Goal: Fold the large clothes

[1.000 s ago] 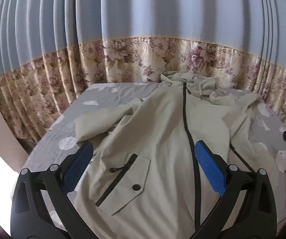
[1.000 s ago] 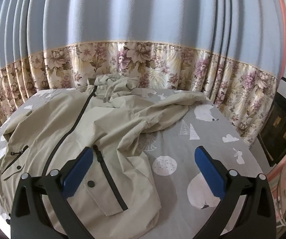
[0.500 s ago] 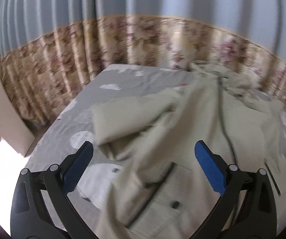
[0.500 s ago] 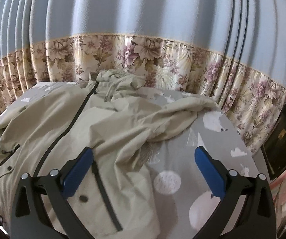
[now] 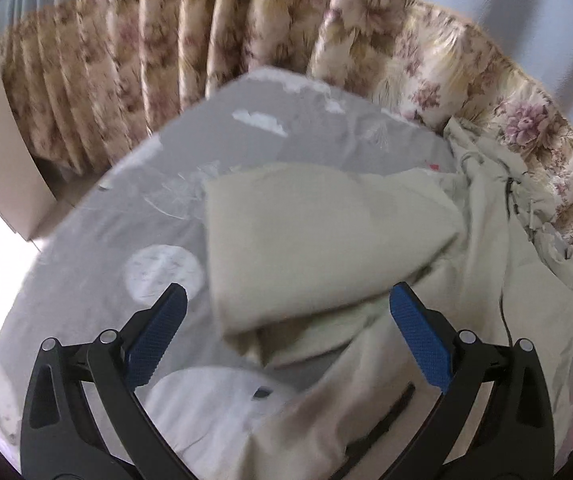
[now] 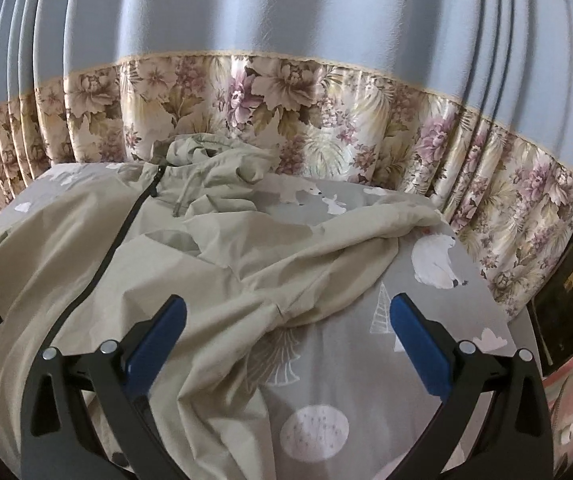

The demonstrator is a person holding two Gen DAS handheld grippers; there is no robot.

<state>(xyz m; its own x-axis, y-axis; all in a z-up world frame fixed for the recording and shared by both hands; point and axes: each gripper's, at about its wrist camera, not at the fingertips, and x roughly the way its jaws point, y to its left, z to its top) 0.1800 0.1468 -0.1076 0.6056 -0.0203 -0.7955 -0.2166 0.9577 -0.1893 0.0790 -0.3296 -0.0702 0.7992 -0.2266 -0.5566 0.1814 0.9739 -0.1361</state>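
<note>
Jacket [image 6: 158, 280] of pale beige cloth lies spread on the grey printed bedsheet [image 6: 438, 312], front side up, with its black zipper [image 6: 126, 224] running from the hood [image 6: 214, 152] by the flowered curtain [image 6: 326, 120] down toward the near edge of the bed; this is its long axis, and it points away from both tongs. One sleeve [image 5: 318, 240] lies out to the side on the sheet, directly ahead of the left gripper [image 5: 286, 336], between its two blue pads and a little beyond them. The other sleeve [image 6: 346, 248] lies crumpled across the sheet ahead of the right gripper [image 6: 286, 336]. Both tongs are spread wide and grasp nothing. As I judge it, the left gripper is nearer to its sleeve, so the first fold probably begins there, bringing this sleeve inward over the body toward the zipper line.
</note>
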